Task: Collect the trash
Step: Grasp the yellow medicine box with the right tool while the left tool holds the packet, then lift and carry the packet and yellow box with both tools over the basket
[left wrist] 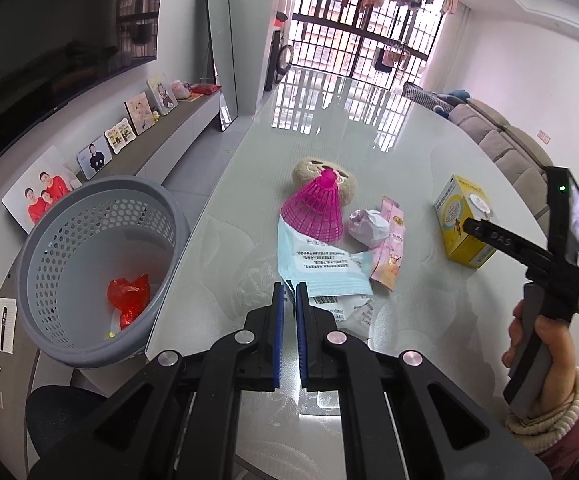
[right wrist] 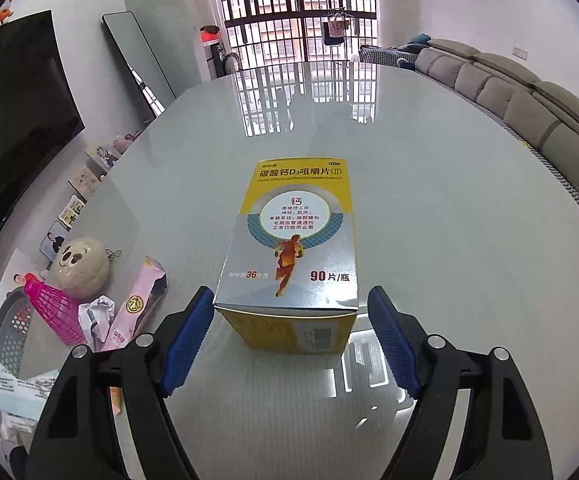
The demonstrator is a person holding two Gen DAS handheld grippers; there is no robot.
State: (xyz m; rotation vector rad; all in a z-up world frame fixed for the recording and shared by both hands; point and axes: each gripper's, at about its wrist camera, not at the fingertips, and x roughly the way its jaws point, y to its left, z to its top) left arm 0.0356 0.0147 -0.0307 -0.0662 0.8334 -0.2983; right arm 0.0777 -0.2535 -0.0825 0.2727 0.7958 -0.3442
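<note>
straddling the yellow-and-silver cardboard medicine box (right wrist: 289, 256), my right gripper (right wrist: 291, 336) gapes unclamped at its near end, long axis running away; left gripper (left wrist: 288, 312) clenched on the pale-blue plastic wrapper (left wrist: 321, 264).

Glass table (right wrist: 449, 208): yellow box (right wrist: 293, 248), pink shuttlecock (left wrist: 315, 210), plush ball (right wrist: 81, 266), crumpled paper (left wrist: 367, 226), pink wrapper (left wrist: 389, 248), blue mask pkg (left wrist: 321, 268).
</note>
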